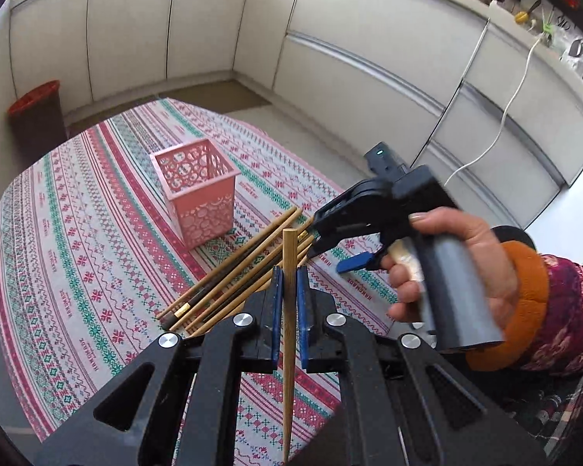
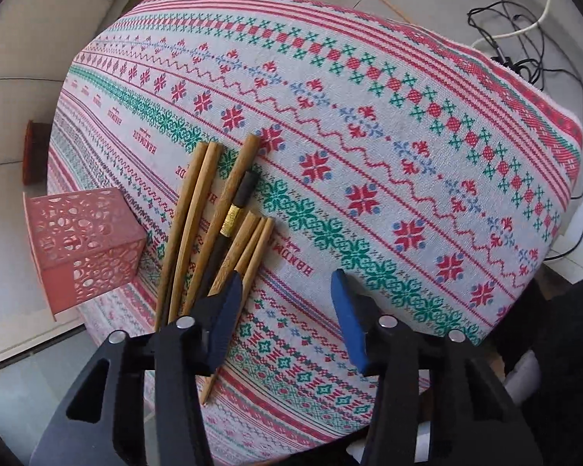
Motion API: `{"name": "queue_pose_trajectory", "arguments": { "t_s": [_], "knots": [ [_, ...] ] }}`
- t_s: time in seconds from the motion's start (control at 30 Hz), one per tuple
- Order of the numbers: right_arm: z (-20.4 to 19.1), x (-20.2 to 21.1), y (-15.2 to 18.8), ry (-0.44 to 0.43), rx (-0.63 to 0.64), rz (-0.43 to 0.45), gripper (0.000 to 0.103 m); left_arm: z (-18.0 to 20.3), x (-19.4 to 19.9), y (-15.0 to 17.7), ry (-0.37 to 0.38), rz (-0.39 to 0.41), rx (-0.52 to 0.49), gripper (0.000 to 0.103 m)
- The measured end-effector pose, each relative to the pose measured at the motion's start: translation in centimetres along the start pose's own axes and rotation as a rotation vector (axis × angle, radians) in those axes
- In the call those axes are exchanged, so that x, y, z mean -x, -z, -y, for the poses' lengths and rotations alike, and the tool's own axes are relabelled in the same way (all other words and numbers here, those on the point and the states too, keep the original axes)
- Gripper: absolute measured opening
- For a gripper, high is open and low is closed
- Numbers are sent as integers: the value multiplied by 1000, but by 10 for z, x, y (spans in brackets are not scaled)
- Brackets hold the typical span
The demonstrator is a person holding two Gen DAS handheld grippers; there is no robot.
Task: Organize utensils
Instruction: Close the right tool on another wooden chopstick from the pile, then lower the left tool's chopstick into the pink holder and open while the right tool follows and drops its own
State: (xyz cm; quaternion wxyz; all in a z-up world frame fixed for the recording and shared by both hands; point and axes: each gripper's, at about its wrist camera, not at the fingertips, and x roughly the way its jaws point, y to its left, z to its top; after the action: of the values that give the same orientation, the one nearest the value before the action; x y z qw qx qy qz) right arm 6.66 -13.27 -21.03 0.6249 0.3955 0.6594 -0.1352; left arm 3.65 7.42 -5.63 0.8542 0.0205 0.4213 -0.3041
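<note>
One chopstick (image 1: 289, 272) sits pinched in your left gripper (image 1: 289, 283), upright for dropping into the pink holder (image 1: 198, 194); your right gripper (image 2: 287, 295), jaws spread, hovers beside the remaining chopsticks (image 2: 198, 225).

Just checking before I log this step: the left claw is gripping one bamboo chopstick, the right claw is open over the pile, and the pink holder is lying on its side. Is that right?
Not quite. The pink holder stands upright, open end up, as the left wrist view shows. The rest holds: the left claw grips one bamboo chopstick, and the right claw is open over the pile.
</note>
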Motion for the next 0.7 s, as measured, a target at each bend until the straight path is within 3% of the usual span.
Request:
{"name": "queue_pose_trajectory", "arguments": {
  "t_s": [0.17, 0.3, 0.4, 0.43, 0.7],
  "knots": [
    [-19, -7, 8, 136, 8, 54, 43, -12, 24, 4, 3, 50, 18, 6],
    [-29, -14, 6, 178, -33, 65, 45, -15, 38, 4, 6, 99, 22, 6],
    [-31, -15, 2, 152, -39, 61, 40, -17, 45, 5, 3, 123, 26, 6],
    [-30, -17, 0, 156, -24, 52, 10, -18, 47, 5, -1, 128, 32, 6],
    [13, -7, -11, -47, -16, 55, 5, -12, 61, -1, -17, 177, 62, 6]
  ]
}}
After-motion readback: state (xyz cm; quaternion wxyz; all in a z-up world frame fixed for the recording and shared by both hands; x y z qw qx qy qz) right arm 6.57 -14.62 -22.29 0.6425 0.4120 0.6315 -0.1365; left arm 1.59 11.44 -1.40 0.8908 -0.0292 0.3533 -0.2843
